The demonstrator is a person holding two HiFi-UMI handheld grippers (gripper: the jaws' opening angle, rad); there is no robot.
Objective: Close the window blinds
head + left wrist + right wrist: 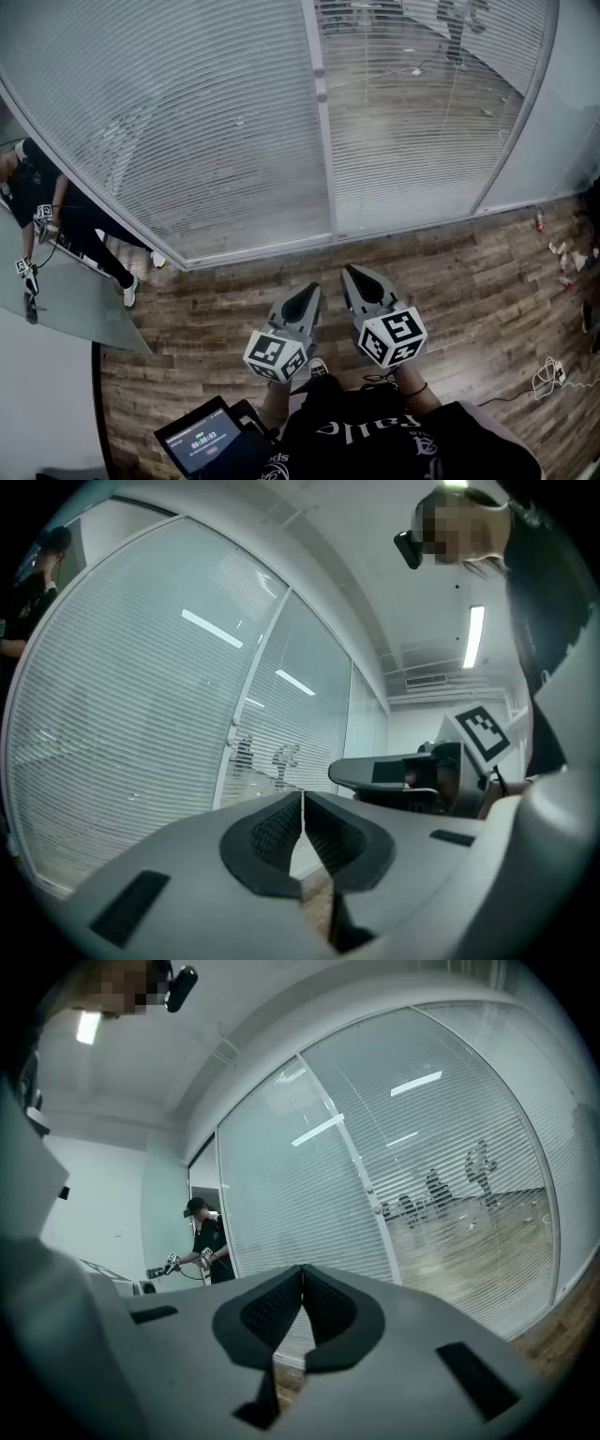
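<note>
The window blinds hang behind a glass wall in two panels split by a white mullion (320, 112). The left panel (178, 122) looks nearly opaque white. The right panel (422, 112) has open slats, and a floor and people show through it. My left gripper (307, 291) and right gripper (354, 274) are held side by side, level, pointing at the wall from a short way back, touching nothing. In the left gripper view the left gripper (302, 799) is shut and empty. The right gripper (302, 1274) is also shut, with nothing in it.
Another person (56, 220) holding grippers stands at the left by a frosted glass panel (66, 291). A small screen (202, 441) sits low in front of me. Small items (562, 258) and a white cable bundle (548, 375) lie on the wood floor at the right.
</note>
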